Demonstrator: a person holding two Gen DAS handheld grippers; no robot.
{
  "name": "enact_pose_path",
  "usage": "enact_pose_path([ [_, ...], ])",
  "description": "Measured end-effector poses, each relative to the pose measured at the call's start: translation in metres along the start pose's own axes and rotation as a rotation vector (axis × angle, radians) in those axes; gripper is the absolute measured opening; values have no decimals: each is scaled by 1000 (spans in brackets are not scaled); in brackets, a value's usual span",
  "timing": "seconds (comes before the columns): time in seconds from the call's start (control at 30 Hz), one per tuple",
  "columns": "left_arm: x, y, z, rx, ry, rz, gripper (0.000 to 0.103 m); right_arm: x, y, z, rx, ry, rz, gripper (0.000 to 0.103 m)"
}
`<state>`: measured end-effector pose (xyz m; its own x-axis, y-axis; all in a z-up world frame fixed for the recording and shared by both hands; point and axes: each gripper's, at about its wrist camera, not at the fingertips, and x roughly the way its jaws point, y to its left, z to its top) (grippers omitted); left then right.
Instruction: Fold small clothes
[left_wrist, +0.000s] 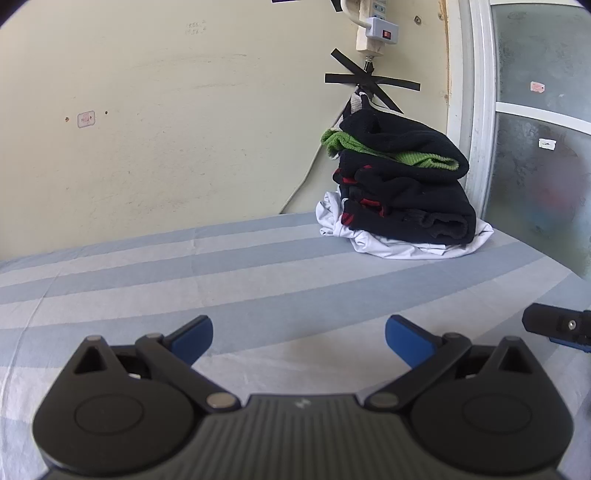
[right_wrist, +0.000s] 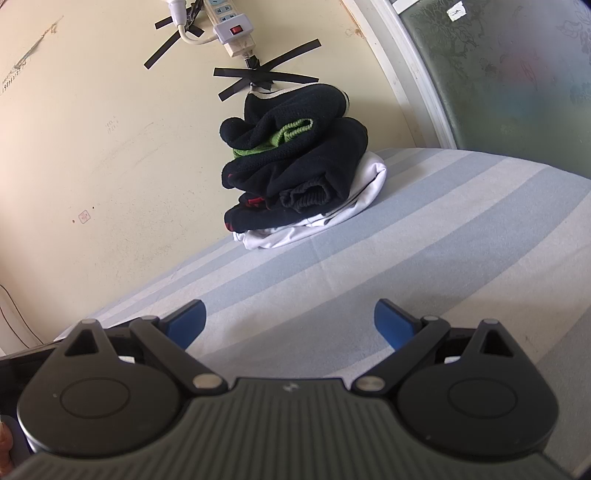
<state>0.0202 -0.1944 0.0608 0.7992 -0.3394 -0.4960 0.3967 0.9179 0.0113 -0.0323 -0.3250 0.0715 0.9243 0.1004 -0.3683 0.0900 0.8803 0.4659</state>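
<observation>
A stack of folded clothes (left_wrist: 402, 192) sits at the far corner of the bed by the wall: black pieces with red trim, a green one, and a white garment at the bottom. The same stack of clothes (right_wrist: 295, 166) shows ahead in the right wrist view. My left gripper (left_wrist: 299, 338) is open over bare striped sheet, well short of the stack, with nothing between its blue pads. My right gripper (right_wrist: 290, 325) is open too, low above the sheet and holding nothing. Part of the right gripper (left_wrist: 557, 325) shows at the right edge of the left wrist view.
The bed has a blue and white striped sheet (left_wrist: 221, 280). A cream wall (left_wrist: 166, 129) runs behind it, with a power strip (left_wrist: 373, 33) taped up and a cable hanging down. A frosted glass door (left_wrist: 539, 147) with a white frame stands at the right.
</observation>
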Motion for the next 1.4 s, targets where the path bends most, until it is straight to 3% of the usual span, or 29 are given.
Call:
enact_pose_path([
  [0.43, -1, -2, -2, 16, 6, -38, 103, -1, 0, 0, 0, -1, 0, 99],
  [1.4, 2, -2, -2, 20, 44, -26, 103, -1, 0, 0, 1, -1, 0, 99],
])
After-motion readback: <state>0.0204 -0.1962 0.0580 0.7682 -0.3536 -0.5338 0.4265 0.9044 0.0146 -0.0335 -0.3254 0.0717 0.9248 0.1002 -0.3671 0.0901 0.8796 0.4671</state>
